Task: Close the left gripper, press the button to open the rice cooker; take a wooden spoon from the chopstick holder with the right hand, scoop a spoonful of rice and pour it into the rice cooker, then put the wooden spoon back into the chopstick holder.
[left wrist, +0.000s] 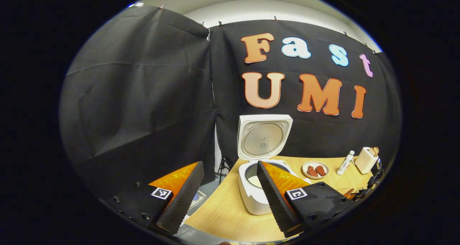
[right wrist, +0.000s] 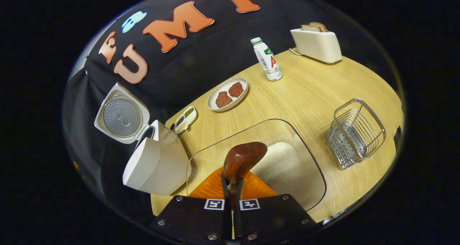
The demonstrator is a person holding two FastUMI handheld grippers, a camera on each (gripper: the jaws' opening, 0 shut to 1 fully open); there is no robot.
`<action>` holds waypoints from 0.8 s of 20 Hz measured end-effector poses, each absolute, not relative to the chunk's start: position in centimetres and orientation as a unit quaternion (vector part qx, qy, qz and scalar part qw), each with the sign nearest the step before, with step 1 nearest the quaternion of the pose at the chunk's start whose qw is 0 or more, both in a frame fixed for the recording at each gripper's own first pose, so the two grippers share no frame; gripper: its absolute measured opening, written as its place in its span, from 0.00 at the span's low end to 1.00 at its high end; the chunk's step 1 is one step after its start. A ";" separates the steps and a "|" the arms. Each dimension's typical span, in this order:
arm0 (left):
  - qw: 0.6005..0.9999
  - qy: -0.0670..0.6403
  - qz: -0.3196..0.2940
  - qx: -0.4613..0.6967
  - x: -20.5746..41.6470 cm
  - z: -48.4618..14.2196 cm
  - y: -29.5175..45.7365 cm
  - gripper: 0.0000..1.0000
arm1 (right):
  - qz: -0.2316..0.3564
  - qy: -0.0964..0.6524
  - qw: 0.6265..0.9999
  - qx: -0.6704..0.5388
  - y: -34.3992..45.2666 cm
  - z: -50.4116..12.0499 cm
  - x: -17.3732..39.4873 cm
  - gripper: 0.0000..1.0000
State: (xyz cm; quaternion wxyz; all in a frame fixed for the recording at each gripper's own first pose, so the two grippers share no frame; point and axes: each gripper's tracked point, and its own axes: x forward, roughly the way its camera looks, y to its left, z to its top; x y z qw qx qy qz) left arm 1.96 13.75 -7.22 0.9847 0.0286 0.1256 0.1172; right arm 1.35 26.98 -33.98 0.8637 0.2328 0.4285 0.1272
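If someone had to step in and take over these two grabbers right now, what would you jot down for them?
Left gripper: open, holding nothing, facing the rice cooker.
Right gripper: fingers shut on the wooden spoon, above the glass dish of rice.
Done: cooker lid is up; spoon is out of the wire chopstick holder.
Left: I cannot tell if the spoon is loaded; pour rice into the cooker, then return the spoon to the holder.

red letter A on bottle [right wrist: 266, 59] label
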 end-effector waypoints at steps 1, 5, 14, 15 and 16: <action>0.985 0.126 0.116 0.027 2.0 -7.3 13.7 1.00 | 0.116 0.438 0.855 0.253 26.8 -34.3 1.4 0.01; 0.985 0.129 0.111 0.024 2.2 -7.5 13.4 1.00 | 0.104 0.455 0.824 0.322 26.6 -34.5 1.1 0.01; 0.987 0.123 0.105 0.020 2.3 -7.1 12.3 1.00 | 0.089 0.457 0.777 0.424 24.5 -33.7 1.0 0.01; 0.987 0.120 0.105 0.019 2.2 -7.0 12.2 1.00 | 0.086 0.454 0.775 0.431 24.2 -33.4 1.1 0.01; 0.987 0.118 0.106 0.017 2.3 -6.8 12.2 1.00 | 0.084 0.451 0.775 0.434 23.9 -33.0 1.3 0.01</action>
